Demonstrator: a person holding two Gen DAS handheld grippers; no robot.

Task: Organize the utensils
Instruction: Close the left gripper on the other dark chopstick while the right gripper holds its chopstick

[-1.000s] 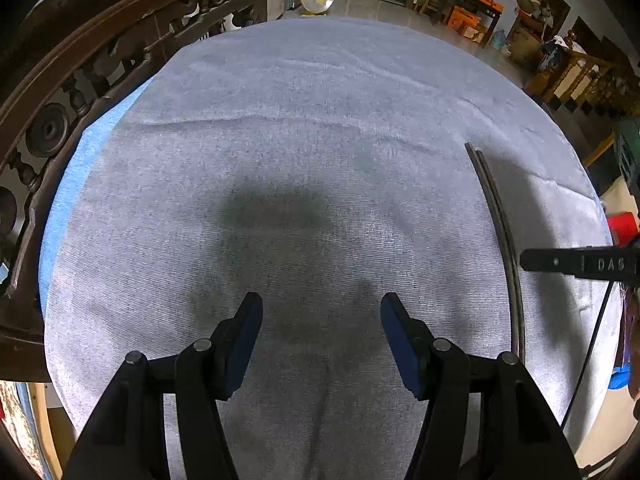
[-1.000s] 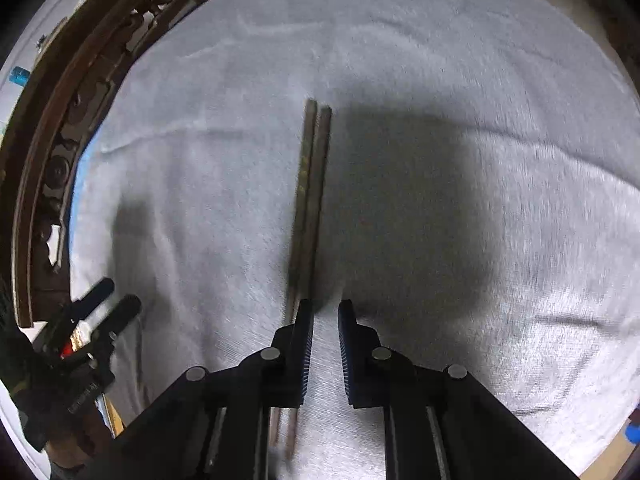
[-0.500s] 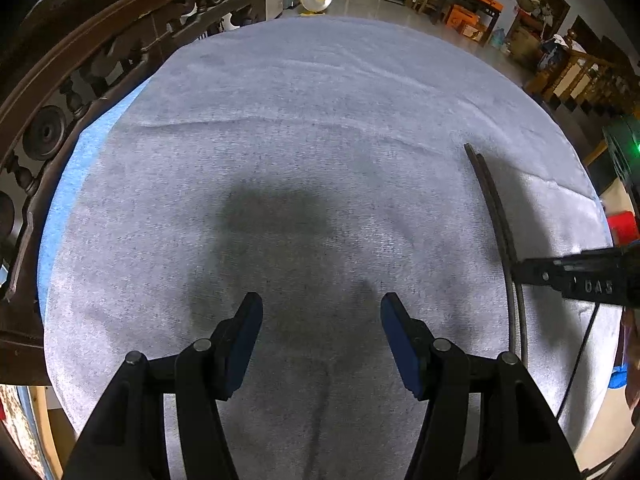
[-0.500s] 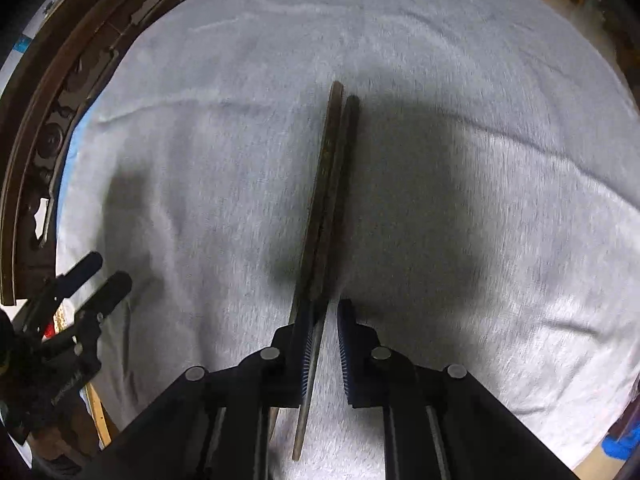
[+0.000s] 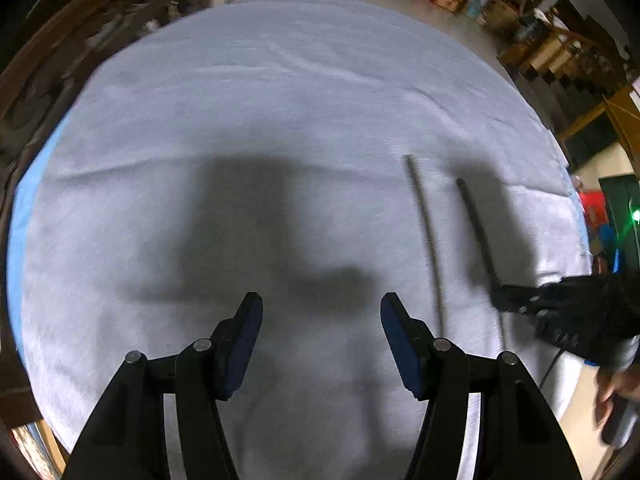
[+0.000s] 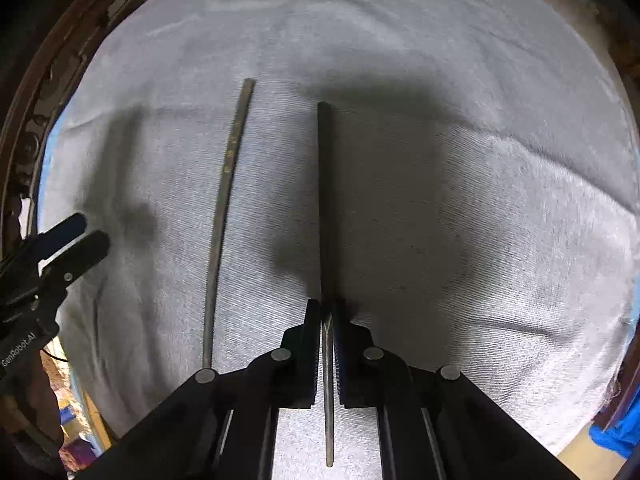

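The right hand-held gripper [image 6: 328, 312] is clenched on one chopstick [image 6: 325, 200], gripping it near its rear end. The shaft runs toward 12 o'clock from the jaws and a short tail sticks out behind them. The second chopstick [image 6: 222, 216] lies free on the gray cloth [image 6: 480, 160] covering the bench, at 10 o'clock of the held one and clearly apart from it. The left hand-held gripper [image 5: 322, 316] is released, jaws wide, with nothing between them; it hangs over bare cloth, the free chopstick at its 2 o'clock.

Risks, as judged:
- The grip sits far from the balance point, so the long forward end may droop or pivot in the jaws.
- A thin round shaft may roll out of the flat pads.
- The low tip may snag the cloth and drag it.

Count: two chopsticks, two hand-held grippers, one cloth.
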